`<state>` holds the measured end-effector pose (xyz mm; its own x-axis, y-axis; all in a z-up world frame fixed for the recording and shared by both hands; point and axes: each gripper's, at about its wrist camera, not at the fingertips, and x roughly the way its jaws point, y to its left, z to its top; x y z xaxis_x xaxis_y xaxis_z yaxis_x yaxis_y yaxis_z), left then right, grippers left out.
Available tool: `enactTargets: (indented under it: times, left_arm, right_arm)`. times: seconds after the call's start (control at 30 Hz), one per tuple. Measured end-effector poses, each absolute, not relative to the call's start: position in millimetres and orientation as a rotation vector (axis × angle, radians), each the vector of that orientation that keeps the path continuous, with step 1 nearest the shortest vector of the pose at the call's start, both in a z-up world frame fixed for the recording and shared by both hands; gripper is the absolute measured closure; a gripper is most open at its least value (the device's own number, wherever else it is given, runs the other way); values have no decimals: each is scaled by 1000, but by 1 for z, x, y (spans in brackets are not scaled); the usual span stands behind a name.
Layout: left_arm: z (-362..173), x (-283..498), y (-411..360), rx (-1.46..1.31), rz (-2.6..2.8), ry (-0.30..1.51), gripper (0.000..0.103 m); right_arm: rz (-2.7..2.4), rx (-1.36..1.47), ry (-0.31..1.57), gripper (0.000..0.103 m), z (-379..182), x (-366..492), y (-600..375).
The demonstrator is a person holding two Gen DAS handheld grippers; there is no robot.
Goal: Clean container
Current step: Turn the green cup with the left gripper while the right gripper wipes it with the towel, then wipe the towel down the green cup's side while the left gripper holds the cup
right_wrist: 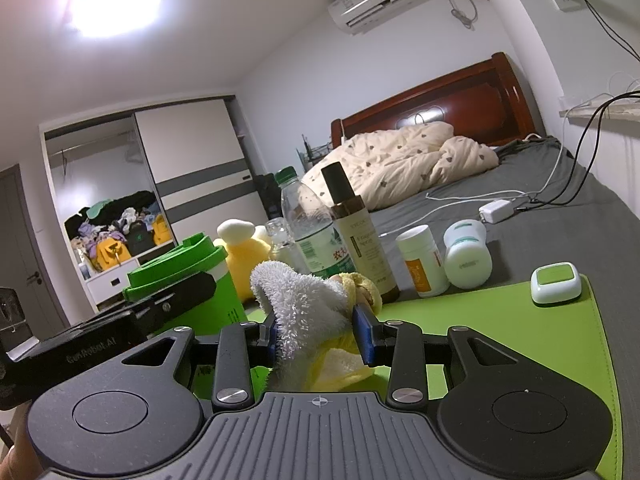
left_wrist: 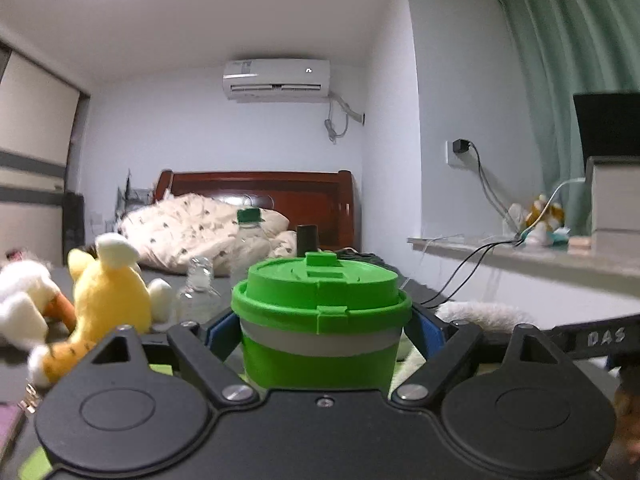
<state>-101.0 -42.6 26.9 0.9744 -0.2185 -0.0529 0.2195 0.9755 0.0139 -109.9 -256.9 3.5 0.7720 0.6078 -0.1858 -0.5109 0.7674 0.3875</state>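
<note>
You're in a bedroom, working on a green mat (right_wrist: 500,320) laid over the grey bed (right_wrist: 580,208), air conditioner (left_wrist: 277,79) at upper centre of the left view. Your left gripper (left_wrist: 322,328) sits level, jaws clamped on the green container (left_wrist: 321,316) at centre frame. It stands upright, lid on top, long axis vertical. Your right gripper (right_wrist: 320,334) tilts upward, squeezing a white-and-yellow cloth (right_wrist: 308,304), with the container just left of it.

Home bedroom, bed (right_wrist: 460,160), wardrobe (right_wrist: 160,184), air conditioner (left_wrist: 276,79)
</note>
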Motion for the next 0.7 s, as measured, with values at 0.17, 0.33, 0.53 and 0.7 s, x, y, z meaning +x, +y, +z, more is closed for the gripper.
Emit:
enactTargets:
  times: [0.17, 0.33, 0.53, 0.7]
  left_arm:
    - [24, -97, -36, 17, -222, 64, 22]
    - [29, -87, -16, -44, -358, 88, 22]
    - [36, -77, 10, -13, -508, 99, 22]
    - [35, -76, 26, 35, -654, 112, 22]
  right_arm:
    - [621, 323, 315, 66, 3, -108, -254]
    - [625, 319, 319, 66, 2, -106, -252]
    - [643, 344, 307, 66, 2, -107, -254]
    - [708, 371, 269, 66, 5, -109, -252]
